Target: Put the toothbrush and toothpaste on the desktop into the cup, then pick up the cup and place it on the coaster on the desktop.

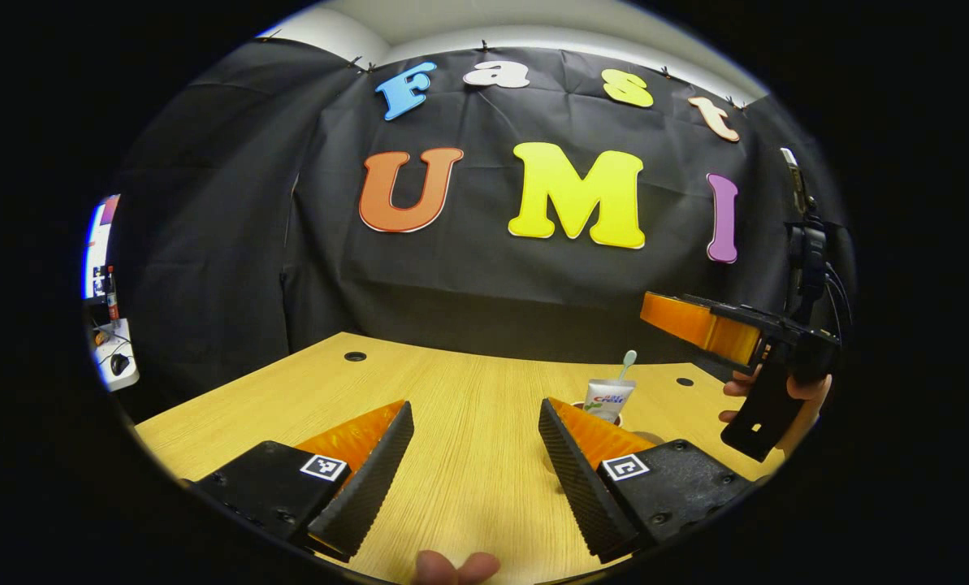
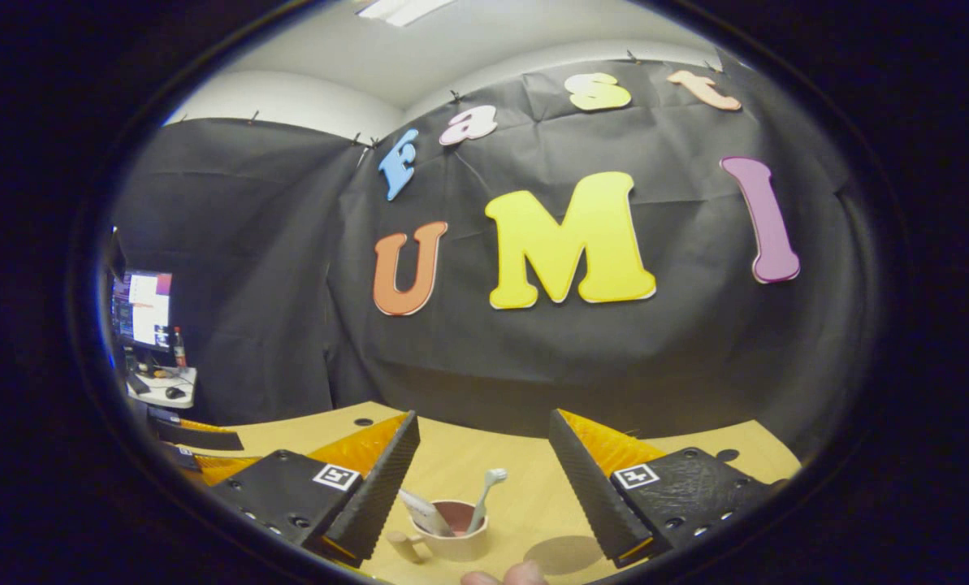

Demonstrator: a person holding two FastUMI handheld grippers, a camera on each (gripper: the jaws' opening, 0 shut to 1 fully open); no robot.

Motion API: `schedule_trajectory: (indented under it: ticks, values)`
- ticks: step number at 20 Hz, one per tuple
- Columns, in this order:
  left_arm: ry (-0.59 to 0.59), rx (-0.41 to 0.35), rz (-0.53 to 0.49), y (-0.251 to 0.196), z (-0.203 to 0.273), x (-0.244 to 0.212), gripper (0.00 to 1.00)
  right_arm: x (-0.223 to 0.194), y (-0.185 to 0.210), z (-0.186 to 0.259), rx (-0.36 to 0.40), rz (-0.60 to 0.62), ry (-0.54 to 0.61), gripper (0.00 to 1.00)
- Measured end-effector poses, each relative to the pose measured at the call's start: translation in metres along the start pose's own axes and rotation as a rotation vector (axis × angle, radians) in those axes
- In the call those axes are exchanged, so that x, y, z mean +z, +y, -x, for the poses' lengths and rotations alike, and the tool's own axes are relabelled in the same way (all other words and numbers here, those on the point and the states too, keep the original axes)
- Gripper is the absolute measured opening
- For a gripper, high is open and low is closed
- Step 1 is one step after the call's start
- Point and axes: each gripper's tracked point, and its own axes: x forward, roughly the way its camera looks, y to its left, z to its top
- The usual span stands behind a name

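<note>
A pale pink cup point(image 2: 452, 538) with a handle on its left stands on the wooden table point(image 2: 525, 487), below and between the open fingers of my right gripper point(image 2: 484, 416). In the cup stand a white toothbrush point(image 2: 484, 487) and a toothpaste tube point(image 2: 423, 512). In the left gripper view the toothpaste tube point(image 1: 610, 398) and the toothbrush point(image 1: 628, 361) rise behind one finger of my open left gripper point(image 1: 474, 404), which hides most of the cup. The right gripper point(image 1: 683, 318) hangs above them, held by a hand point(image 1: 801, 390). A darker round patch point(image 2: 565, 556) lies right of the cup; coaster or shadow, I cannot tell.
Cable holes point(image 1: 355, 356) point(image 1: 685, 381) mark the table's far side. The black cloth wall point(image 1: 484, 268) closes the back. A side desk with a monitor point(image 2: 147, 309) and a mouse stands off to the left. The left gripper point(image 2: 200, 443) shows at the table's left.
</note>
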Motion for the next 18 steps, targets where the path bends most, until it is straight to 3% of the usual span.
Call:
schedule_trajectory:
  ticks: [7,10,12,18]
  values:
    - [0.088,-0.137,-0.003,-0.035,0.009,0.025,0.98,0.021,-0.039,0.071,-0.053,0.038,-0.016,0.97]
    - [0.189,-0.195,-0.075,-0.053,0.007,0.027,0.98,0.032,-0.064,0.110,-0.088,0.051,-0.040,0.97]
    - [0.260,-0.246,-0.104,-0.066,0.005,0.029,0.98,0.025,-0.072,0.133,-0.076,0.036,0.001,0.97]
    - [0.344,-0.281,-0.193,-0.076,-0.017,0.093,0.98,0.013,-0.101,0.191,-0.091,0.008,0.065,0.97]
